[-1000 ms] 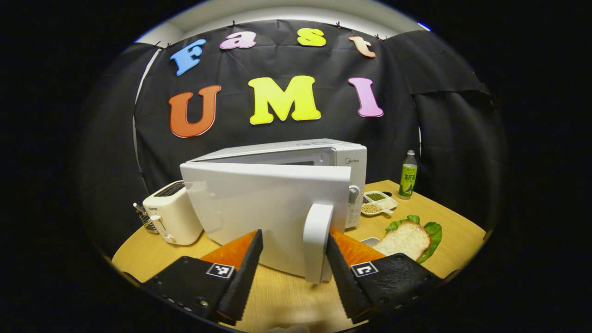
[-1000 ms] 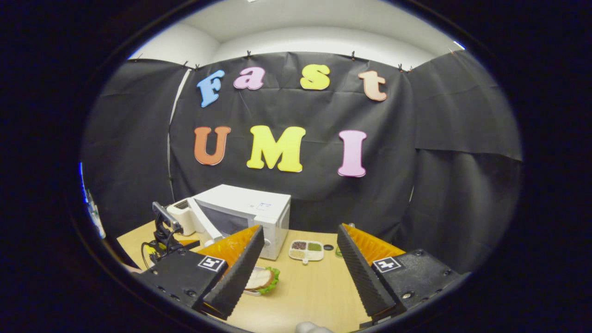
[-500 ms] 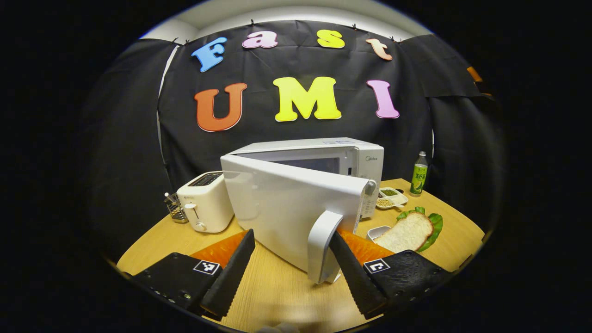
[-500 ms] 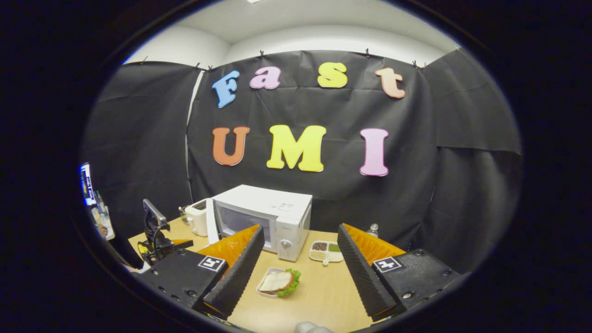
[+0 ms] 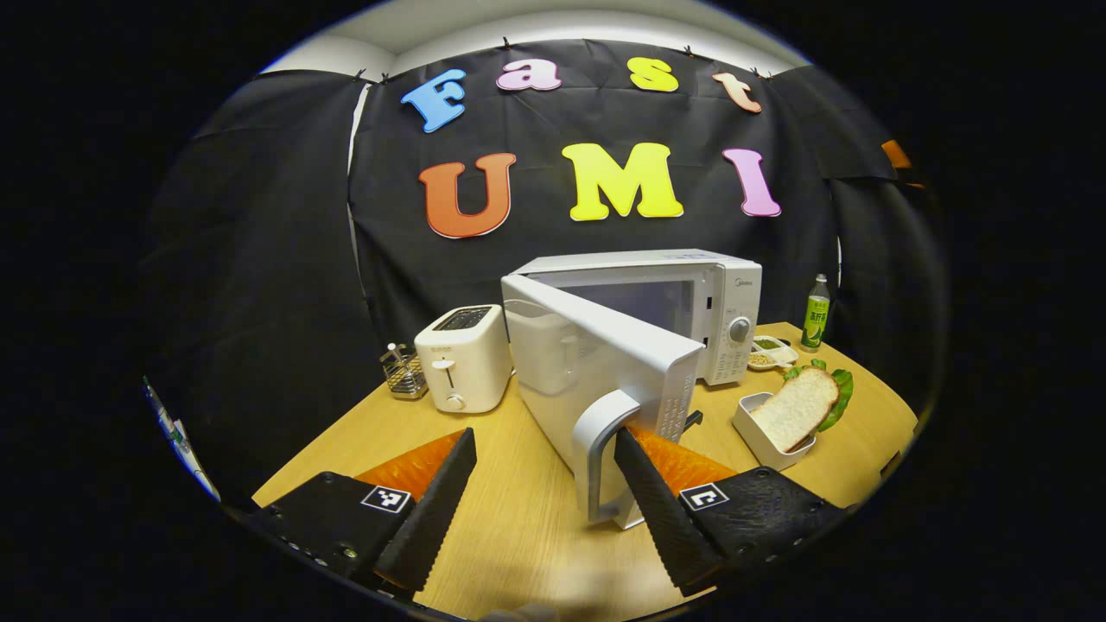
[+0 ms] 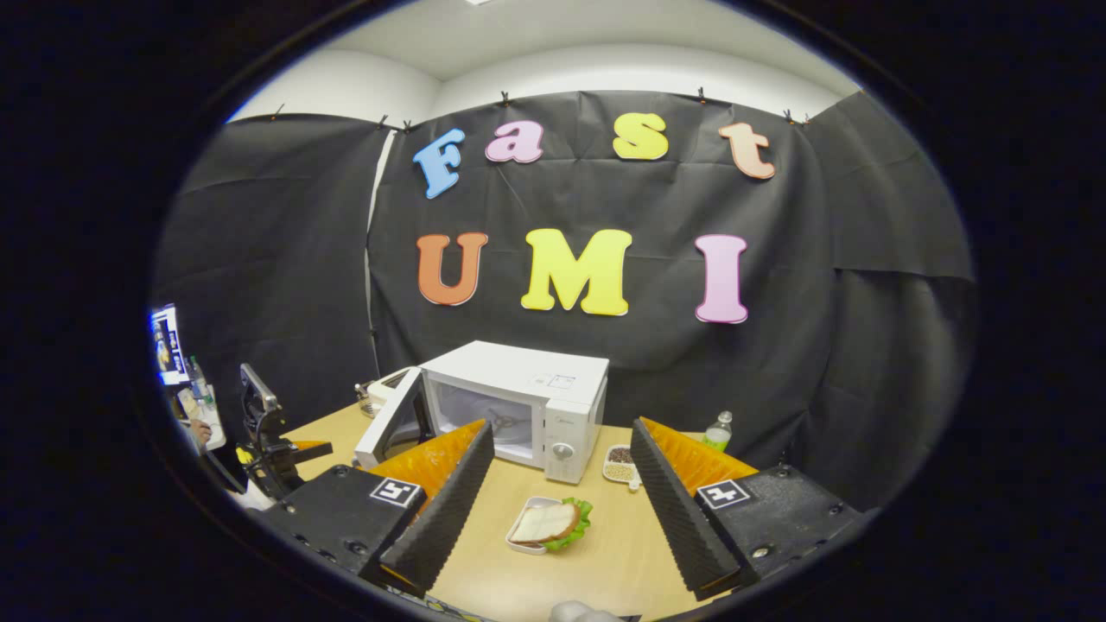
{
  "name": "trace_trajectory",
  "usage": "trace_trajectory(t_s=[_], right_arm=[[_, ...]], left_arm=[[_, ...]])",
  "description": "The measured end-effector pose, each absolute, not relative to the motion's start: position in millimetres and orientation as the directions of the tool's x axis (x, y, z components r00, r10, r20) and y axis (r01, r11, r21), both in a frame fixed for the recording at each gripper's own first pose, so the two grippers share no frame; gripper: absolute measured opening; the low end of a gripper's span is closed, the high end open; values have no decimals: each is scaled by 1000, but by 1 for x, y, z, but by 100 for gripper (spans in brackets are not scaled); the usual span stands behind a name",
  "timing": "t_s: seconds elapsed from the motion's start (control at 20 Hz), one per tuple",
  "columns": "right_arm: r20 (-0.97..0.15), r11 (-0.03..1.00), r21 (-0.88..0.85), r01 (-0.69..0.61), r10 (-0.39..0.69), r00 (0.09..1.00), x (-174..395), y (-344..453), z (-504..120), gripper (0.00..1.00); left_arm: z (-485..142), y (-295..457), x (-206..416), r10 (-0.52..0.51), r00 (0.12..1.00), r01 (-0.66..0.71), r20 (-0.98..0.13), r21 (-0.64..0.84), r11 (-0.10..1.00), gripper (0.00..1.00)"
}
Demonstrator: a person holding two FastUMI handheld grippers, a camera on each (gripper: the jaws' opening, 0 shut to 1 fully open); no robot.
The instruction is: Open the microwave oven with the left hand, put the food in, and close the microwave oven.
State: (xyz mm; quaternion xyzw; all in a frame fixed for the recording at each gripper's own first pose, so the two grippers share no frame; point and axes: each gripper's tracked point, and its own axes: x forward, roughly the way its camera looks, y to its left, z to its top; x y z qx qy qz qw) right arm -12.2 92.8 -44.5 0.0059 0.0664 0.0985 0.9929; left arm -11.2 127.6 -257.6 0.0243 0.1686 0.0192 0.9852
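Even overhead light; soft glare on the glossy white microwave door [image 5: 596,371] and pale wooden tabletop [image 5: 518,536]. Sharp centres; strong fisheye curvature and darkening toward edges.

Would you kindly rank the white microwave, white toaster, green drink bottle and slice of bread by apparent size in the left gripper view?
1. White microwave
2. White toaster
3. Slice of bread, nearer the camera, so unsure against the toaster
4. Green drink bottle, farthest back
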Motion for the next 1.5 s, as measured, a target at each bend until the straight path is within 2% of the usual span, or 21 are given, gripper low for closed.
trace_trajectory(t_s=[0.1,0.15,0.45,0.5,0.55,0.6,0.65,0.7,0.85,0.9,0.95,1.0,1.05,1.1,1.15,1.2,1.25,1.3,1.4,1.45,1.5], right_arm=[[-135,980,27,-195,197,971,-15,97,-47,100],[-135,981,25,-193,195,972,-16,97,-49,96],[-166,987,41,-157,161,973,-12,90,-69,100],[-169,987,51,-152,159,973,-11,89,-73,100],[-177,987,58,-148,156,972,-9,88,-77,100],[-193,988,59,-142,151,970,-6,86,-84,96],[-203,988,64,-141,152,967,-3,84,-89,100],[-217,986,73,-149,161,963,1,85,-95,96],[-275,986,99,-133,155,949,17,73,-124,100],[-305,986,109,-124,152,940,24,69,-140,96],[-337,985,123,-119,154,929,30,67,-154,100],[-367,982,143,-120,166,915,37,64,-171,96],[-406,980,161,-116,173,897,44,61,-189,99],[-444,978,175,-112,180,878,51,58,-208,91],[-474,975,192,-114,194,859,57,56,-224,97],[-496,973,200,-113,200,845,64,53,-239,87],[-515,971,209,-117,211,831,73,53,-251,95],[-534,966,224,-128,232,813,79,55,-264,84],[-571,949,278,-150,289,769,93,60,-286,84],[-588,936,313,-158,322,742,100,64,-296,95],[-602,922,351,-164,356,715,107,68,-305,95]], left_arm=[[-259,150,-20,81,940,-59,-332,77,995,97],[-259,162,-23,101,938,-78,-331,83,993,97],[-259,232,-41,217,916,-187,-336,121,975,97],[-257,240,-40,226,918,-194,-327,130,972,96],[-258,243,-42,233,914,-196,-331,140,970,89],[-261,248,-43,241,911,-201,-333,151,968,96],[-259,255,-46,247,912,-207,-328,152,967,96],[-258,256,-48,242,913,-206,-328,139,969,97],[-253,252,-53,230,917,-201,-326,121,972,95],[-251,249,-55,223,919,-195,-326,117,974,96],[-247,247,-56,223,919,-195,-325,116,974,97],[-243,243,-58,220,920,-193,-325,113,975,97],[-240,240,-59,219,921,-193,-323,110,975,97],[-235,235,-61,216,922,-192,-321,105,976,97],[-230,229,-64,216,922,-192,-321,104,976,97],[-225,224,-67,223,921,-196,-320,113,974,97],[-220,221,-68,235,920,-204,-314,128,971,97],[-215,214,-69,242,918,-210,-313,134,969,97],[-205,199,-69,248,915,-215,-318,136,967,97],[-198,192,-71,254,914,-219,-316,141,965,96],[-192,187,-70,264,912,-227,-314,150,962,97]])
